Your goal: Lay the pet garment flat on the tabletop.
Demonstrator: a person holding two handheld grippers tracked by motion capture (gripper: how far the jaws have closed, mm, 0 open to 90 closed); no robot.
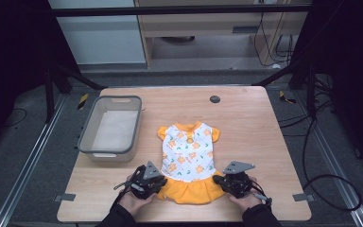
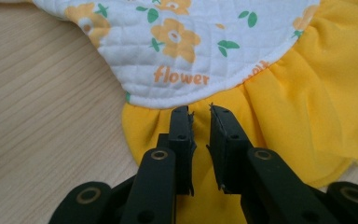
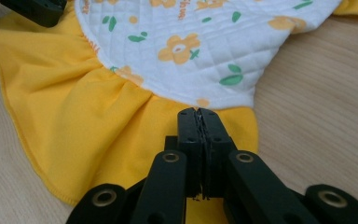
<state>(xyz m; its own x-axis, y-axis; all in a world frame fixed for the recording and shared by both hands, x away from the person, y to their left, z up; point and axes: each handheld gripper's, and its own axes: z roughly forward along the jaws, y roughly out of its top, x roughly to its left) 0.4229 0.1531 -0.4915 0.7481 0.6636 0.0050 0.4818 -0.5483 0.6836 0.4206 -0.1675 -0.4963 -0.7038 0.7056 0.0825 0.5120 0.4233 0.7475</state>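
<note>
Two forearms in dark sleeves are seen entering from the near edge of the desk (image 1: 264,118), each hand wrapped around a hand-held gripper. Between them a small dress (image 1: 189,161) is laid flat on the wood, collar pointing away from the person and skirt toward the near edge, just right of the desk's middle line. Its quilted white top (image 2: 186,42) is printed with orange flowers and green leaves, and the word "flower" can be read along its lower hem; a gathered orange skirt (image 2: 298,107) is sewn below.

At the skirt's left corner the left hand-held gripper (image 1: 159,181) is set down on the cloth. In the left gripper view (image 2: 200,112) its jaws are shown narrowed, a slim gap remaining between them with orange cloth under the tips; whether cloth is pinched cannot be told.

At the skirt's right corner the right hand-held gripper (image 1: 220,179) is placed likewise. In the right gripper view (image 3: 199,112) its jaws are pressed fully together just below the white hem, tips resting on the orange cloth; whether any cloth is caught between them cannot be told.

Well apart to the left, a grey bin (image 1: 87,142) is stood on the desk. A small dark disc (image 1: 214,99) is set into the far edge.
</note>
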